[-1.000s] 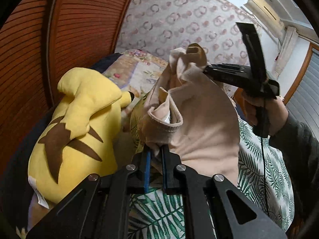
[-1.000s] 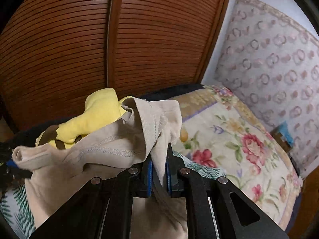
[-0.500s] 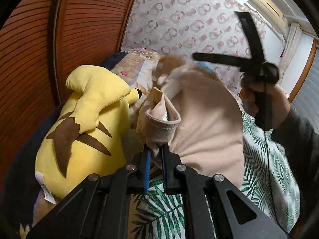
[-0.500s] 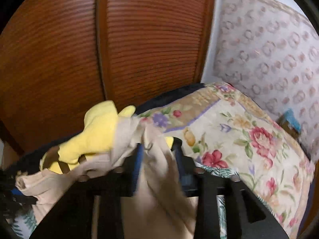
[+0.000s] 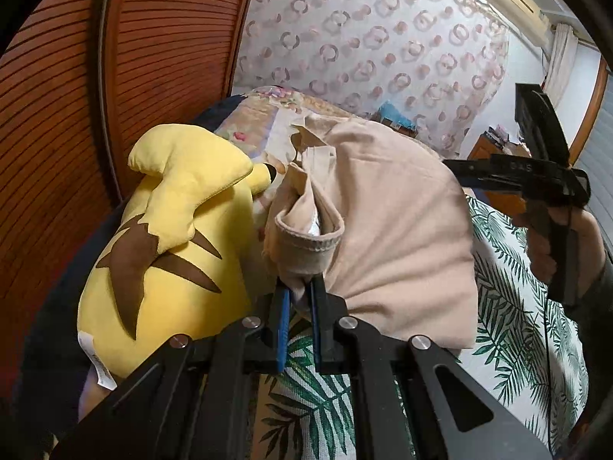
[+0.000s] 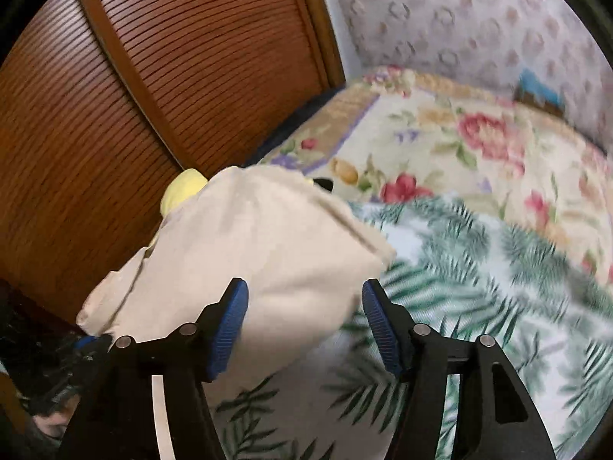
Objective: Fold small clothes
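A small beige garment (image 5: 390, 230) lies bunched on the palm-leaf bedspread (image 5: 513, 306). My left gripper (image 5: 299, 291) is shut on its ribbed hem end, holding that end up. My right gripper (image 6: 304, 306) is open and empty, with the jaws wide apart just above the garment (image 6: 268, 237). In the left wrist view the right gripper (image 5: 452, 172) hangs at the right, by the garment's far edge. The far side of the garment is hidden behind its own folds.
A yellow plush toy (image 5: 172, 237) lies to the left against the brown louvred wardrobe doors (image 5: 76, 96). A floral quilt (image 6: 459, 145) covers the head of the bed. Patterned wall (image 5: 383, 38) stands behind. The left gripper (image 6: 88, 343) shows at the left edge of the right wrist view.
My right gripper has opened and let go of the garment's upper corner, then pulled back to the right. The garment has dropped onto the bed. My left gripper keeps its hold.
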Demonstrator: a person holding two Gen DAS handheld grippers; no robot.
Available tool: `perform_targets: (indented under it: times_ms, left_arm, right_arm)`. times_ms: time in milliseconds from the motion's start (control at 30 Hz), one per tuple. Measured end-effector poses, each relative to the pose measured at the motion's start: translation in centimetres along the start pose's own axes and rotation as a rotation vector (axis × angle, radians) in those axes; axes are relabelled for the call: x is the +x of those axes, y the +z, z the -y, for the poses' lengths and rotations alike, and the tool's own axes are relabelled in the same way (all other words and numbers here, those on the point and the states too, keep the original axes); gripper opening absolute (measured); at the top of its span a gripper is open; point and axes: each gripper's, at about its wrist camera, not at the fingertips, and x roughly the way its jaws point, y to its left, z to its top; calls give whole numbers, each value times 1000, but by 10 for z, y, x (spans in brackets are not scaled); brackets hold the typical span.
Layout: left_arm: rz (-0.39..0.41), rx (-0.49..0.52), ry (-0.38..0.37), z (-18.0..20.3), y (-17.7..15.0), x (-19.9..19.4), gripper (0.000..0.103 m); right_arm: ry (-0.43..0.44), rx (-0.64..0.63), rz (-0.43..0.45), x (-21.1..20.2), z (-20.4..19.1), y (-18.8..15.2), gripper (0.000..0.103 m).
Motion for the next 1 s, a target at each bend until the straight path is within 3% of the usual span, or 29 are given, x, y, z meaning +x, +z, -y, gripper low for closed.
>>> perform_targets:
  times_ms: [167,467,567,600,633,700,833,933,1000]
  left_arm:
    - [-4,2,0,1,0,0,10]
    - [-26,11,-7,1,1,4,10]
    - [-27,18,-9,1,1,3,10]
    - [-27,19,-10,1,0,3,10]
    - [-27,17,-13,0,0,3,10]
    - [-25,16,-12,0,0,3,10]
    - [-8,21,-12,3,-1,0,10]
    - [-25,7,-10,2,-2,3,10]
    - [-24,3,-8,2,-2,2,10]
  right_arm:
    - [66,111,-25,3,19,-1,73]
    - [201,258,-28,39,50,27,74]
    - [195,260,-31,52,49,33,74]
    - [194,258,-29,55,47,34,65]
    - [194,260,-18,58,47,36,35]
    - [202,235,-13,65,42,40,11]
    - [222,116,85,53,27,49,8]
    - [160,99,142,42,28,53,7]
    - [65,65,119,47,31,52,9]
